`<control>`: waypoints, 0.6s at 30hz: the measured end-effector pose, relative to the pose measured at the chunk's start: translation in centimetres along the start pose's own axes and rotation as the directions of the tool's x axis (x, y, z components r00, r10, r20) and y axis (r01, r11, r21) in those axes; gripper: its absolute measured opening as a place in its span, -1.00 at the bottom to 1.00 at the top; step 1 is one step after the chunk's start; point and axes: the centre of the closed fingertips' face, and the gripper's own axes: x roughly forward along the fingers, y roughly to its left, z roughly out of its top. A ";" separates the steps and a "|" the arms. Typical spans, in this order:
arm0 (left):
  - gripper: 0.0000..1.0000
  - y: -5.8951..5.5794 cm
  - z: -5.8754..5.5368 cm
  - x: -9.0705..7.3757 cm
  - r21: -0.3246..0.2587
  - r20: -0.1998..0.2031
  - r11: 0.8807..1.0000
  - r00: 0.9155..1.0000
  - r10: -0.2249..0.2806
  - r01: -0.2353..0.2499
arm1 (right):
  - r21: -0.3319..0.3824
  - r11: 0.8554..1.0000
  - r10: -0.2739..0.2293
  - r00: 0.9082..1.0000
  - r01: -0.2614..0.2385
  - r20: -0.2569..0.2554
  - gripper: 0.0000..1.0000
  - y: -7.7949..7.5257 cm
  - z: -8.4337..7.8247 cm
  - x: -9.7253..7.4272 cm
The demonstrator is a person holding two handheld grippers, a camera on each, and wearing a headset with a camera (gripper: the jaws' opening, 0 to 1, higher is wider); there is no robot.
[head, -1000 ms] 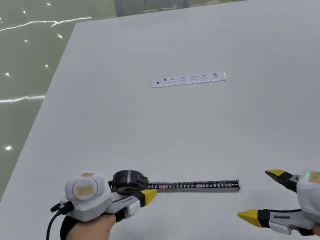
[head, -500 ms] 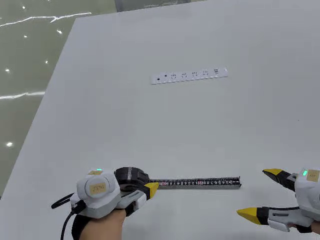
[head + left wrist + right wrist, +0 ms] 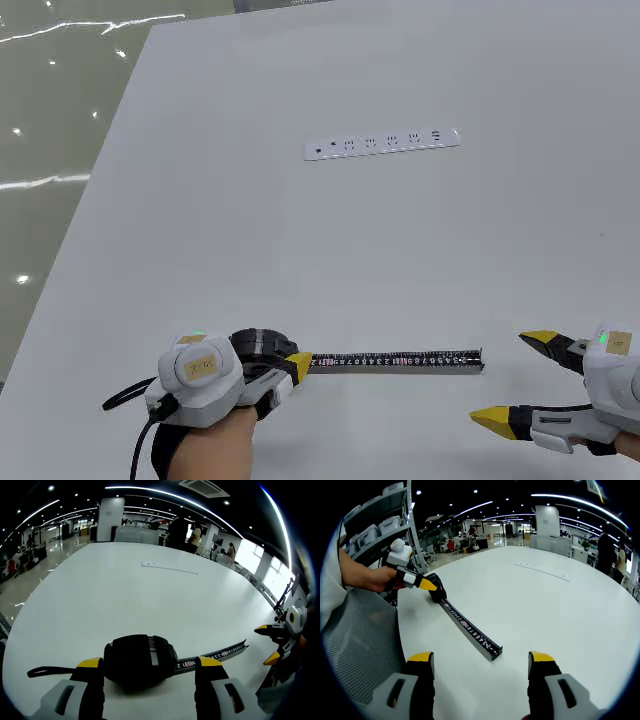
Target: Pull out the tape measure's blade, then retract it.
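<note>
A black tape measure case (image 3: 258, 347) lies on the white table (image 3: 300, 240), near its front edge. Its blade (image 3: 400, 360) is pulled out flat to the right and ends in a hook. My left gripper (image 3: 148, 662) is open, and the case (image 3: 140, 657) sits between its yellow fingertips with a gap on the blade side. My right gripper (image 3: 508, 377) is open too, a short way right of the blade's hook and apart from it. The right gripper view has the blade (image 3: 470, 627) running from the case (image 3: 437, 592) toward the open jaws.
A white power strip (image 3: 382, 143) lies flat farther back on the table. The table's left edge drops to a shiny floor (image 3: 50, 120). A black cord trails from the left gripper. People and shelving stand far behind in the gripper views.
My left gripper has slid forward, so the case now lies further in between its fingertips. The right gripper has dropped slightly. The blade's length looks the same; the head camera tilted a little.
</note>
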 end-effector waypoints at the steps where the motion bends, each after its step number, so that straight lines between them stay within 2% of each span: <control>1: 0.43 0.1 0.1 0.0 -0.018 0.001 1.000 1.000 0.004 -0.004 | -0.005 1.000 0.002 1.000 -0.002 -0.004 0.54 -0.1 -0.1 0.2; 5: 0.38 0.2 0.0 0.0 -0.009 -0.005 1.000 1.000 0.020 -0.020 | -0.017 1.000 0.015 1.000 -0.015 -0.005 0.51 0.0 -0.2 0.4; 12: 0.31 0.6 0.0 0.1 -0.039 0.000 0.999 0.999 0.036 -0.036 | -0.017 0.999 0.027 1.000 -0.027 -0.012 0.49 -0.3 -0.6 0.9; 18: 0.29 0.7 -0.2 0.3 -0.028 -0.012 0.999 0.999 0.044 -0.045 | -0.016 0.999 0.029 1.000 -0.029 -0.010 0.47 -0.4 -0.8 1.1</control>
